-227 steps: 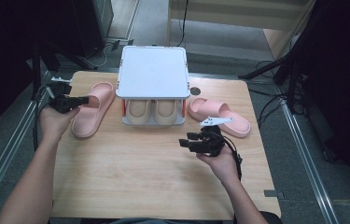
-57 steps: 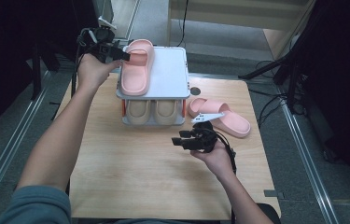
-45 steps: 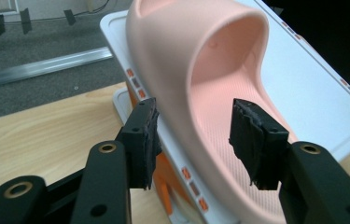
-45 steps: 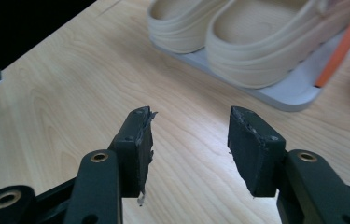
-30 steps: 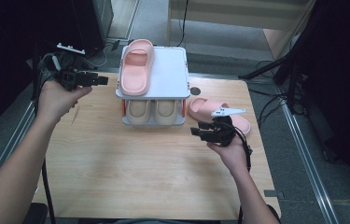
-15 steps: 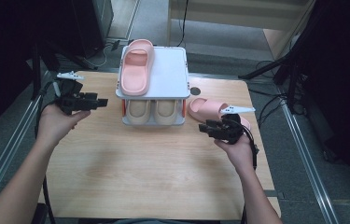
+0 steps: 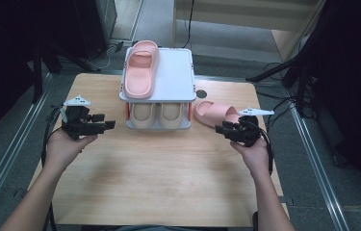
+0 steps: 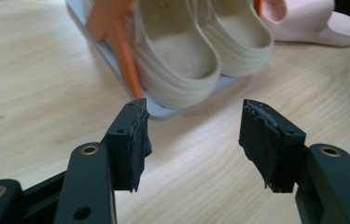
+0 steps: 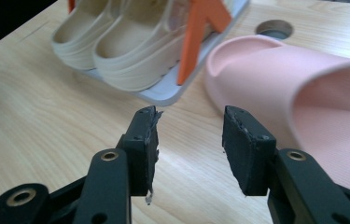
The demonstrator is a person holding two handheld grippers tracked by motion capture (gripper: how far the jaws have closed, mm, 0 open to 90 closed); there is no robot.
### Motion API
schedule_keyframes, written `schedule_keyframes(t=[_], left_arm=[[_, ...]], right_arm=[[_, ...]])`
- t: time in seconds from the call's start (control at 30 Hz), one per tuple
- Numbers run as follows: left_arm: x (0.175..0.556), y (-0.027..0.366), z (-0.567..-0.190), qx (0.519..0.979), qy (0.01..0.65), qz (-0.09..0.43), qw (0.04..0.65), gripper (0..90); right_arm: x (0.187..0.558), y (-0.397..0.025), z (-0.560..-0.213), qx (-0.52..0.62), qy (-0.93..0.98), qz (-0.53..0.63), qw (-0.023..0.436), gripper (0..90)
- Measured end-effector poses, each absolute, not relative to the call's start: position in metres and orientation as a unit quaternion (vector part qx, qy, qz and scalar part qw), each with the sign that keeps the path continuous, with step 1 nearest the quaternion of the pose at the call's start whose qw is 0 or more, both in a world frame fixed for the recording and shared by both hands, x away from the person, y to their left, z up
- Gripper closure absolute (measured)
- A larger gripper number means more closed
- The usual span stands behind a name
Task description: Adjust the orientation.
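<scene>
Pink slipper [image 7: 215,113] now just beside the approaching right gripper [image 7: 227,129].

Beige slippers [image 7: 161,114] on lower shelf; round table hole [image 7: 200,94] — beside rack [image 7: 173,82]

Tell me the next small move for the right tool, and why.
Probably ease the right tool toward the pink slipper on the table and close on its edge: its jaws stand open and empty beside it, while the matching slipper already lies on the rack.
</scene>
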State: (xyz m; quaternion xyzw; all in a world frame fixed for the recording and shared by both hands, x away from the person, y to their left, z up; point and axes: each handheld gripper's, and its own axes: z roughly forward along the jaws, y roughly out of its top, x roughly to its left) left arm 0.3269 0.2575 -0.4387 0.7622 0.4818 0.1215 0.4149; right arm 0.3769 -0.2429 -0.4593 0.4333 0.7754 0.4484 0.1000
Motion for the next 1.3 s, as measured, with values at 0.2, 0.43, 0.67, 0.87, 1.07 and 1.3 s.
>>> schedule_keyframes(t=[0.2, 0.43, 0.67, 0.87, 1.07, 1.3], left_arm=[[0.321, 0.252, -0.449, 0.769, 0.477, 0.125, 0.406, 42.3], [0.316, 0.253, -0.457, 0.764, 0.483, 0.122, 0.409, 42.3], [0.310, 0.258, -0.459, 0.760, 0.478, 0.134, 0.420, 42.9], [0.308, 0.259, -0.465, 0.760, 0.487, 0.127, 0.411, 43.0], [0.305, 0.256, -0.468, 0.769, 0.480, 0.128, 0.402, 43.0], [0.304, 0.261, -0.470, 0.766, 0.487, 0.129, 0.400, 43.0]], right_arm=[[0.383, -0.255, -0.463, 0.447, 0.770, 0.443, 0.106, 61.0], [0.396, -0.265, -0.467, 0.466, 0.764, 0.434, 0.106, 82.5], [0.413, -0.282, -0.479, 0.483, 0.759, 0.416, 0.131, 90.0], [0.429, -0.285, -0.494, 0.493, 0.767, 0.393, 0.121, 90.0], [0.438, -0.279, -0.500, 0.494, 0.776, 0.374, 0.119, 90.0], [0.440, -0.275, -0.501, 0.494, 0.777, 0.374, 0.113, 90.0]])
